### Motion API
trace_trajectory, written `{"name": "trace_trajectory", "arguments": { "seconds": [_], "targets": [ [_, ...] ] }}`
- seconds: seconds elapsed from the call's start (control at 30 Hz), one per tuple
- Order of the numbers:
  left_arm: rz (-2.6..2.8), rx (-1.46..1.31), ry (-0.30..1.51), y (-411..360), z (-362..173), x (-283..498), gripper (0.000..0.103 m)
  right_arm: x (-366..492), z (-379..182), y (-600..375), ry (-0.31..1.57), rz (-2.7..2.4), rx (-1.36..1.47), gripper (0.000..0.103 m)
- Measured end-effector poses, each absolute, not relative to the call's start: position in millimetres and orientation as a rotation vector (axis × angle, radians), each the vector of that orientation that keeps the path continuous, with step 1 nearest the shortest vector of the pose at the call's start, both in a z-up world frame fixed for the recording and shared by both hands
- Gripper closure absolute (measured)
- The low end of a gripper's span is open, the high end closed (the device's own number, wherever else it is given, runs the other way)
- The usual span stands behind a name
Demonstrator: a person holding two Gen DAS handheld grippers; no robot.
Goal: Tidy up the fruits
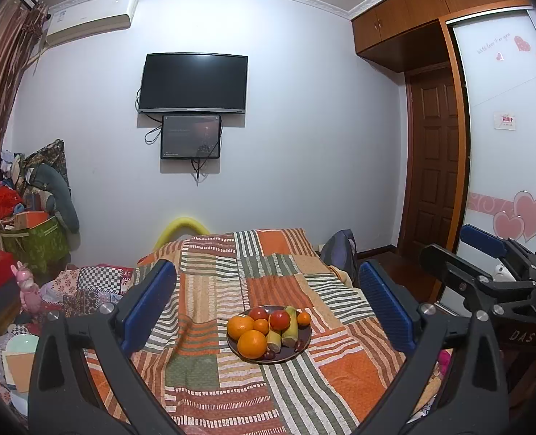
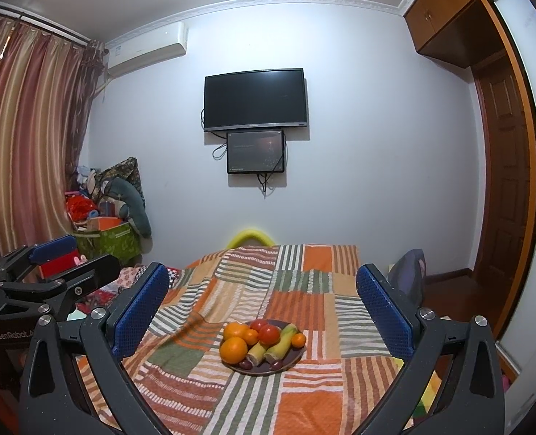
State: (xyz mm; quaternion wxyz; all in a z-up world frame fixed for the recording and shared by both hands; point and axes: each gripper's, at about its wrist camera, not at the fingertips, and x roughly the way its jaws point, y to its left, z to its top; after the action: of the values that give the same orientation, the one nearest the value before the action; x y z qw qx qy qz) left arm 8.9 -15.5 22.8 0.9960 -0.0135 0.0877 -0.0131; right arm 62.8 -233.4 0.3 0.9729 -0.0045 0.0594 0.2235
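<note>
A dark TV (image 1: pixel 193 83) hangs mid-frame on the white wall, a smaller screen (image 1: pixel 190 137) just below it with cables dangling. An air conditioner (image 1: pixel 92 18) sits upper left, beside striped curtains (image 2: pixel 25 137). A wooden door (image 1: pixel 432 159) and cabinets (image 1: pixel 412 11) fill the right. At lower left, a green box (image 1: pixel 37 241) holds piled toys. A patchwork quilt (image 1: pixel 268 272) covers the bed.

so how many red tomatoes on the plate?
2: one at the plate's back edge, one just front-right of it, mid-pile. More may hide behind the oranges.
</note>
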Motion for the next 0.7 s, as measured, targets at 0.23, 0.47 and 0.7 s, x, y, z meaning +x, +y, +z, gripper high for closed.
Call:
{"name": "trace_trajectory", "arguments": {
  "seconds": [0.23,0.47,0.7],
  "targets": [
    [-0.025,-0.029,0.178,-15.0,22.7,9.1,0.001,62.5,1.2,-233.3,0.121,0.45,-0.012,0.0],
    [-0.028,-0.034,0.181,-14.4,21.8,9.5,0.001,62.9,0.6,-233.0,0.124,0.45,-0.01,0.0],
    [-0.038,-0.03,0.176,-15.1,21.9,8.7,0.001,63.5,-0.3,-232.9,0.126,0.449,-0.009,0.0]
  ]
}}
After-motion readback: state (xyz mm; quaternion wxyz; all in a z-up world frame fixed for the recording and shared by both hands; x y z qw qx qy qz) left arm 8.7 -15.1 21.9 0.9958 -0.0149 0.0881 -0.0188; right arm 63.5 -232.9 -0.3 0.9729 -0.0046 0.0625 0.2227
